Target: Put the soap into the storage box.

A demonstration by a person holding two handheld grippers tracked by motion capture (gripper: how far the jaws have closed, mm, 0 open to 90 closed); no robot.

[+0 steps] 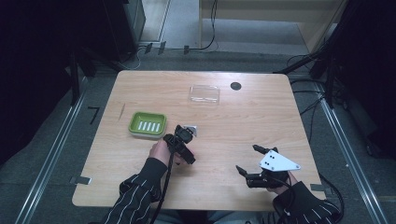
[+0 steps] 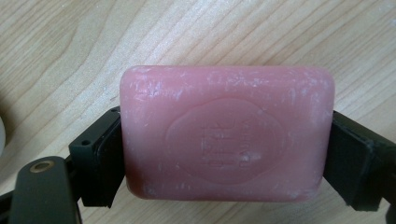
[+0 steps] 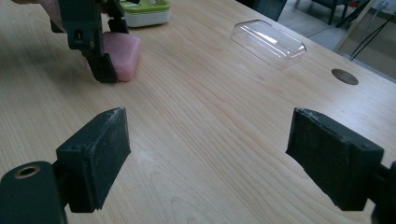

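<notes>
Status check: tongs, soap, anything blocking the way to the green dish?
Left tongs shut on pink soap, on the table. Right tongs open, empty. Green dish close by, nothing between.

On the wooden table (image 1: pixel 243 121), the left gripper (image 1: pixel 186 134) sits near centre, just at 3 o'clock of the green soap dish (image 1: pixel 147 124). The right gripper (image 1: pixel 247 161) rests toward 4 o'clock, jaws apart. A clear lid (image 1: pixel 204 94) lies at 12 o'clock.
</notes>
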